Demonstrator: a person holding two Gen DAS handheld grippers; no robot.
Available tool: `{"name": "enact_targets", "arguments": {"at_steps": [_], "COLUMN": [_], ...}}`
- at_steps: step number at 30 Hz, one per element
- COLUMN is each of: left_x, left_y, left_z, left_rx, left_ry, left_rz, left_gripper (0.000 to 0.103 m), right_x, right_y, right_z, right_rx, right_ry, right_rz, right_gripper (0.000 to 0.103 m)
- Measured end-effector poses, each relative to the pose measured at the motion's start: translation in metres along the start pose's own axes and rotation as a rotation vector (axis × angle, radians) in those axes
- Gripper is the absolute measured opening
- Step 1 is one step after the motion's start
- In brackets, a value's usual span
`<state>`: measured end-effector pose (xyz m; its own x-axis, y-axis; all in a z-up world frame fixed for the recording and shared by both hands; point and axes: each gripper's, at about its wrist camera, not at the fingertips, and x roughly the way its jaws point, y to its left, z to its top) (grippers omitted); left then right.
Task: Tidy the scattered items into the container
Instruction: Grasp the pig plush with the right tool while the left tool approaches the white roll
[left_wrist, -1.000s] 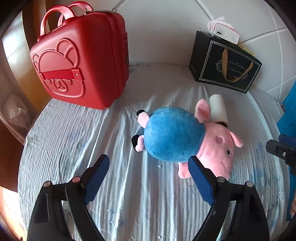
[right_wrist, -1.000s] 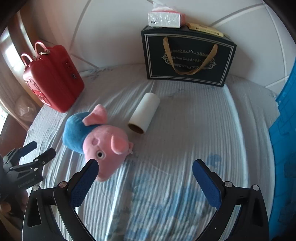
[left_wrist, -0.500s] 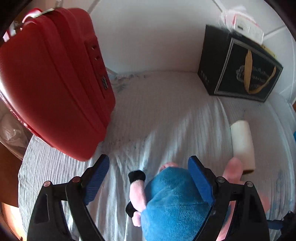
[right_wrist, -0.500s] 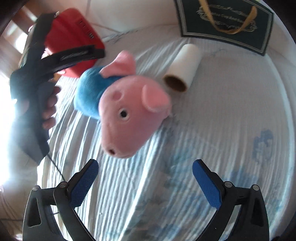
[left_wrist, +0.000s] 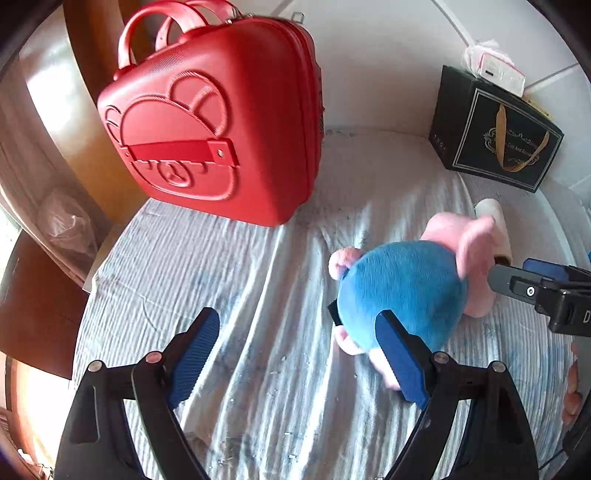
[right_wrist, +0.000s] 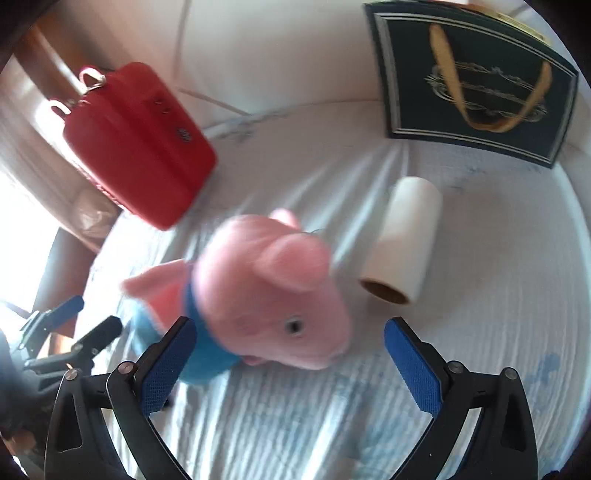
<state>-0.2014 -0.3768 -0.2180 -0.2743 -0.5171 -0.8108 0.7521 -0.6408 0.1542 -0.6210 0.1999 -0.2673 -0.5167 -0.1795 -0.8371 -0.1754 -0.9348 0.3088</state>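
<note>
Both grippers wait open by the pig on the bed.

The pig (right_wrist: 273, 295) lies on the bed (left_wrist: 229, 266), near its middle, with its blue body toward the left gripper (left_wrist: 295, 356) and its pink head toward the right gripper (right_wrist: 286, 363). Both grippers have their fingers spread wide and hold nothing. The pig sits just in front of the right gripper, and off to one side of the left one. The red case (left_wrist: 218, 129) stands shut near the bed's back left corner, so the toy has no way in yet. The pig is soft and round, so a pinch on its fur alone may slip. A push could also bump the roll (right_wrist: 402, 240) just beside it, and the roll may run to the bed's edge.
</note>
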Motion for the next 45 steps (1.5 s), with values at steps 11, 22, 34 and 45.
{"name": "enact_targets", "arguments": {"at_steps": [11,22,34,45], "left_x": [0.006,0.048,0.066,0.061], "left_y": [-0.012,0.006,0.000,0.030], "left_z": [-0.010,0.006,-0.025,0.029], "left_rx": [0.033,-0.037,-0.080,-0.136], "left_ry": [0.016,0.061,0.147,0.030], "left_rz": [-0.062,0.025,-0.064,-0.003], "left_gripper": [0.087,0.087,0.087,0.087], "right_x": [-0.031,0.004,0.058,0.000], "right_y": [-0.027,-0.007,0.003,0.028], "right_z": [-0.021,0.012,0.057,-0.022], "right_rx": [0.010,-0.079,-0.193,-0.234], "right_ry": [-0.011,0.004,0.008,0.131], "right_rz": [-0.152,-0.154,-0.231,-0.089], "right_gripper": [0.092,0.071,0.068,0.063]}}
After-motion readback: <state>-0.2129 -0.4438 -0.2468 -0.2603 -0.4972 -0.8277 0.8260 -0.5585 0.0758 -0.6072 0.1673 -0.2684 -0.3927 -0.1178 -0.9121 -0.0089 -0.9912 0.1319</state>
